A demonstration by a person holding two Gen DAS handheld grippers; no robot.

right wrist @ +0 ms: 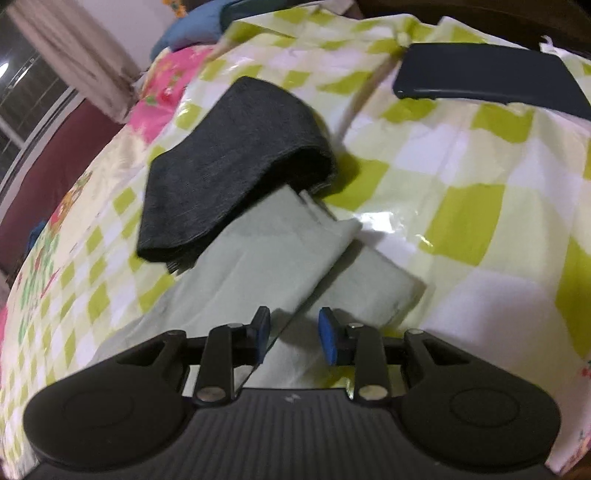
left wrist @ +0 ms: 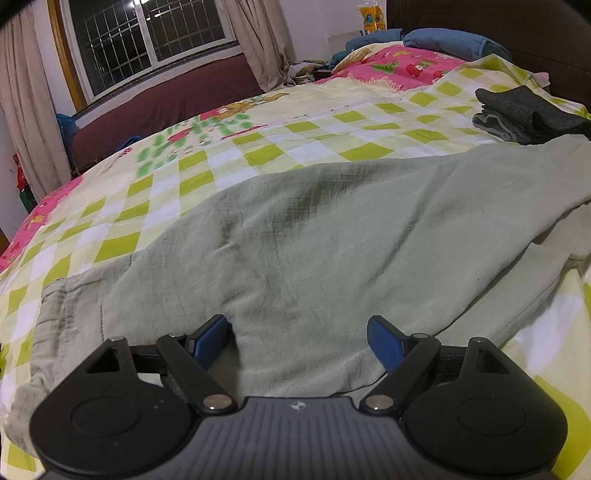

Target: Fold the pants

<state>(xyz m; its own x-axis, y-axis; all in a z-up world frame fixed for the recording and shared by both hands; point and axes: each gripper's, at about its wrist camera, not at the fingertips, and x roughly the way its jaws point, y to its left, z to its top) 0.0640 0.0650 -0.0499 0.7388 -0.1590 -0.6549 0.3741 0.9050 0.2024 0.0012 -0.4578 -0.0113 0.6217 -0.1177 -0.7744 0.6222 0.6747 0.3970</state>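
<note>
My left gripper (left wrist: pixel 297 334) gapes wide over the pale green pants (left wrist: pixel 314 236), soft crumpled cotton spread on the checked bedsheet (left wrist: pixel 258 147). My right gripper (right wrist: pixel 294 332) stands loosened around a pant-leg fold. Farther off lie dark folded pants (right wrist: pixel 229 166), then curtains (left wrist: pixel 255 40) and window (left wrist: pixel 147 33).

Your left gripper (left wrist: pixel 299 338) stands wide open over the pale green pants (left wrist: pixel 314 229), blue pads clear of the cloth's near edge. Pants lie spread across the checked bedspread (left wrist: pixel 258 147). Beyond the pants, far right, a dark folded garment (left wrist: pixel 524 114). Farther back, blue pillows (left wrist: pixel 450 42); window (left wrist: pixel 147 33) behind, left.
</note>
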